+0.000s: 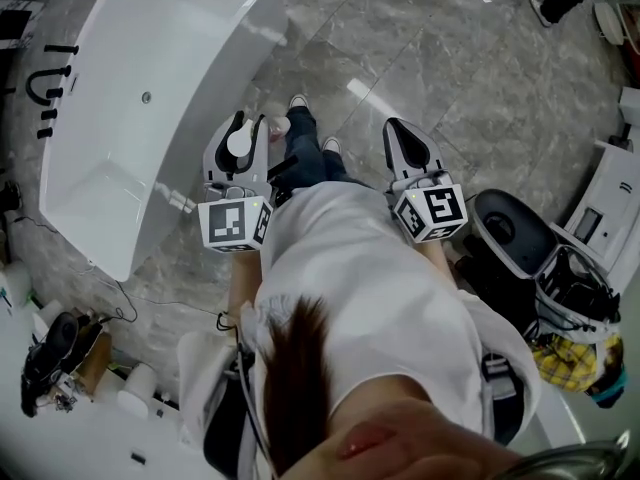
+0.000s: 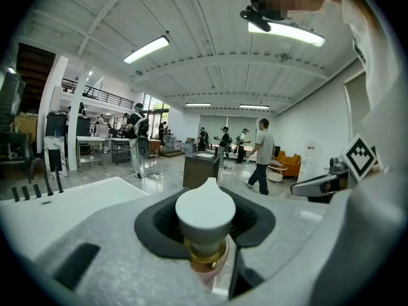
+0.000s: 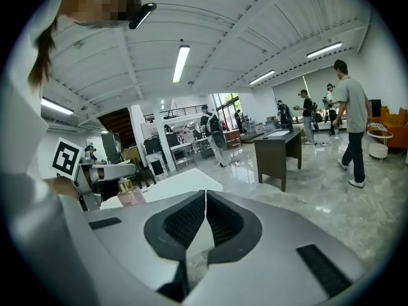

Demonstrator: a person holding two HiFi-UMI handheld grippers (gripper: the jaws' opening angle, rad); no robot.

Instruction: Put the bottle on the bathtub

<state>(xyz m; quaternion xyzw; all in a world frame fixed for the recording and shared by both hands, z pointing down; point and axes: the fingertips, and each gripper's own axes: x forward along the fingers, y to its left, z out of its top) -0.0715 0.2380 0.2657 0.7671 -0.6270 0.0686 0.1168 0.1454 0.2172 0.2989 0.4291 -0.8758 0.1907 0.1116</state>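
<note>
My left gripper [image 1: 240, 120] is shut on the bottle [image 1: 240, 141], which has a white onion-shaped cap. In the left gripper view the bottle [image 2: 205, 225] fills the gap between the black pads, with a gold collar and pink body below the cap. In the right gripper view the pink bottle [image 3: 131, 197] shows under the left gripper. The white bathtub [image 1: 250, 28] lies to the left of and beyond the left gripper, and its flat white rim [image 2: 70, 199] shows low on the left. My right gripper [image 1: 395, 130] is shut with nothing in it, and its pads [image 3: 220, 218] meet.
Black tap fittings [image 1: 45, 88] stand on the tub's far left rim. A black round machine [image 1: 510, 233] and a white appliance [image 1: 610, 198] sit to the right on the marble floor. A dark desk [image 3: 280, 152] and several people stand farther off in the hall.
</note>
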